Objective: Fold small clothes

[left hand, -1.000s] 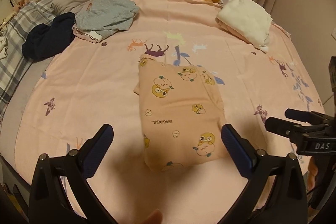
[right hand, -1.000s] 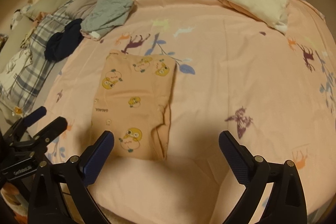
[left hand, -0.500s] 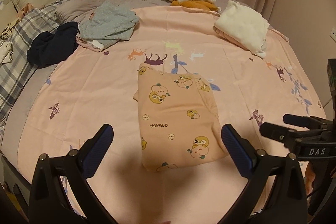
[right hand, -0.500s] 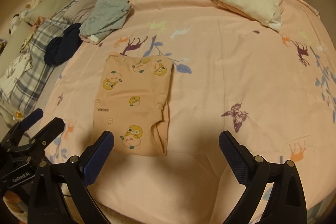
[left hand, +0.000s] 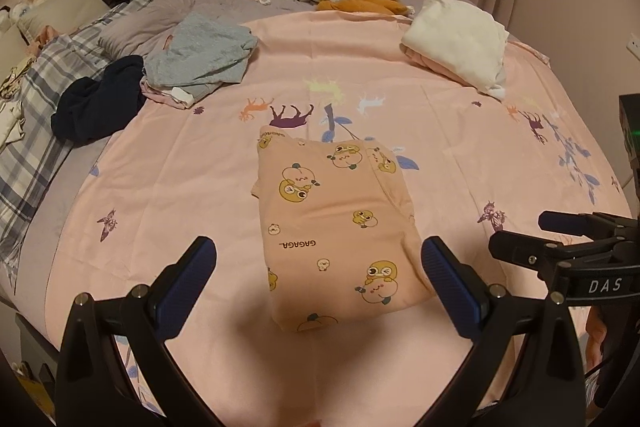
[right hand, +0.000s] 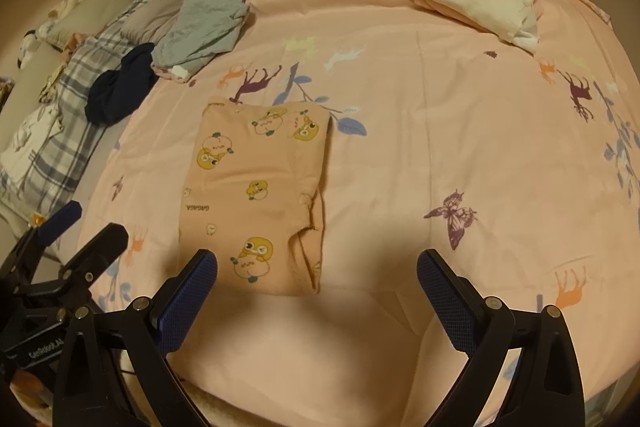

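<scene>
Both of our grippers, left gripper (left hand: 318, 269) and right gripper (right hand: 316, 279), hang spread wide and empty above the bed's near edge (right hand: 360, 367), because the folded peach garment (left hand: 334, 231) already lies flat mid-bedspread, likely awaiting another fold or stacking.

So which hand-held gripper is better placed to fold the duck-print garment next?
Probably the left hand-held gripper: its open fingers frame the duck-print garment. The right hand-held gripper, also open, points mostly at bare sheet beside it.
</scene>
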